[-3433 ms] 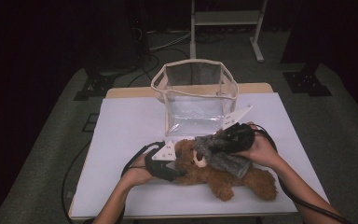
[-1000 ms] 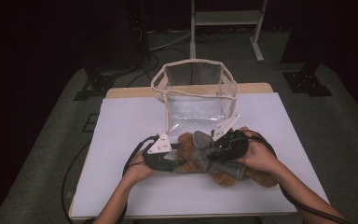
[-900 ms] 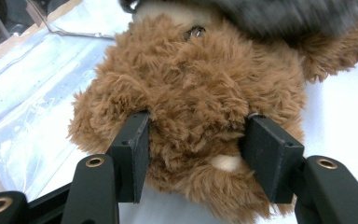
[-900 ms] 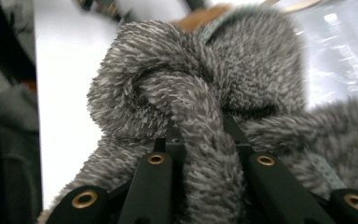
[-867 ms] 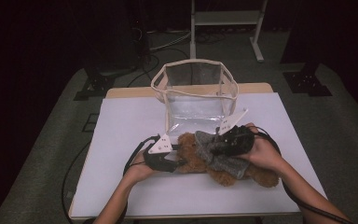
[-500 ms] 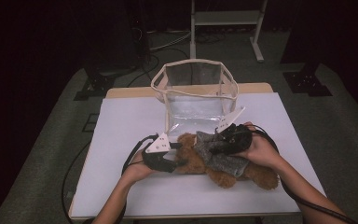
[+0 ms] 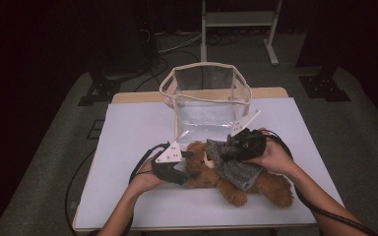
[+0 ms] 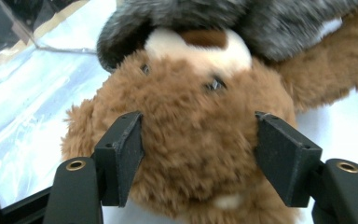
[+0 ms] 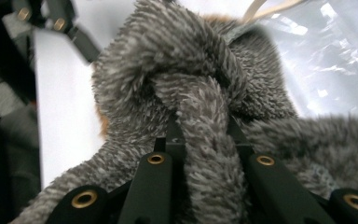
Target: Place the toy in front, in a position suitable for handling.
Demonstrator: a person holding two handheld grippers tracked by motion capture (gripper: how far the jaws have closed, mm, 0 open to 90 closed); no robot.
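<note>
**Work surface and grip state: soft toy at lower centre**

The table (image 7: 128, 147) carries a white cover, with a bare wooden strip along its far edge. It stands on grey carpet; the room around it is dark, with a pale metal stand (image 7: 238, 22) at top centre of the high view and black cables on the floor at upper left.

A clear plastic bag with cream trim (image 7: 205, 101) stands open at centre frame, just behind the brown teddy bear (image 7: 236, 184), which lies on the cover at lower centre. A grey fleece garment (image 7: 234, 167) covers the bear's torso.

The left gripper (image 8: 198, 154) has its jaws apart, one either side of the bear's head, pads pressing the fur. The right gripper (image 9: 200, 135) is clamped on a fold of the grey garment.

The bear's torso is hidden beneath the fleece and the right hand (image 7: 275, 157). Both forearms are cut off at the bottom edge. The bag's contents cannot be made out through the glare
</note>
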